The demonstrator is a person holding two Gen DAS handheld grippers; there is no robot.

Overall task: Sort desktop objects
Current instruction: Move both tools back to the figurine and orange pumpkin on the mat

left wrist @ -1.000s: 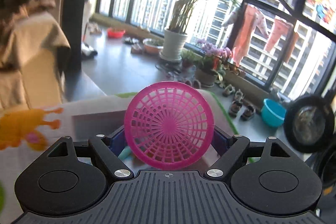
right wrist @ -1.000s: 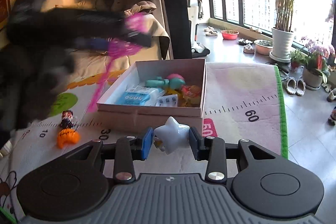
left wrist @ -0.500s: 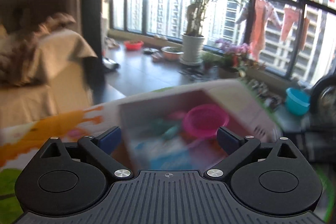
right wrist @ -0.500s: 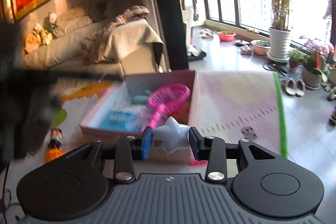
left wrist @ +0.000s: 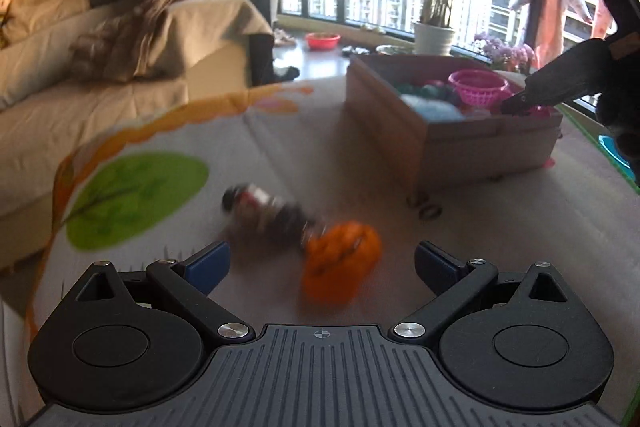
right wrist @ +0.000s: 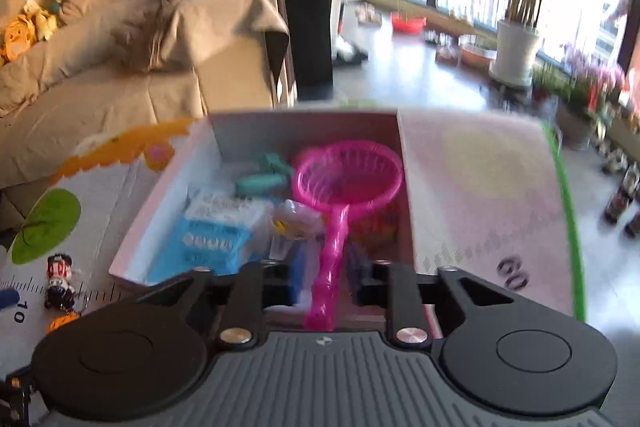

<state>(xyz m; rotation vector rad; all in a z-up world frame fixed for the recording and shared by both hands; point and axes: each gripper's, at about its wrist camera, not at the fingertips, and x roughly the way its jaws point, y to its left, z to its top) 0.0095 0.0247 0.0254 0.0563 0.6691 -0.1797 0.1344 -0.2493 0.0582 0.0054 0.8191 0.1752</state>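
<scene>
My left gripper (left wrist: 322,261) is open and empty, low over the play mat, with an orange pumpkin toy (left wrist: 340,263) between its fingers and a small dark figurine (left wrist: 266,209) just beyond. My right gripper (right wrist: 322,277) is open above the near edge of the cardboard box (right wrist: 304,125). The white star toy (right wrist: 298,219) lies in the box beside a pink scoop net (right wrist: 346,179), a blue packet (right wrist: 208,247) and a teal toy (right wrist: 264,179). The box (left wrist: 448,141) shows at right in the left wrist view, with the right gripper (left wrist: 520,105) over it.
The play mat (right wrist: 480,187) has a green edge at right. A beige sofa (left wrist: 100,95) stands left of the mat. A potted plant (right wrist: 516,51), flowers and shoes sit by the windows. The figurine (right wrist: 60,281) and pumpkin (right wrist: 64,321) show at left in the right wrist view.
My left gripper let go of the pink net into the box and swung left, down to the pumpkin toy. My right gripper opened and the star toy dropped into the box.
</scene>
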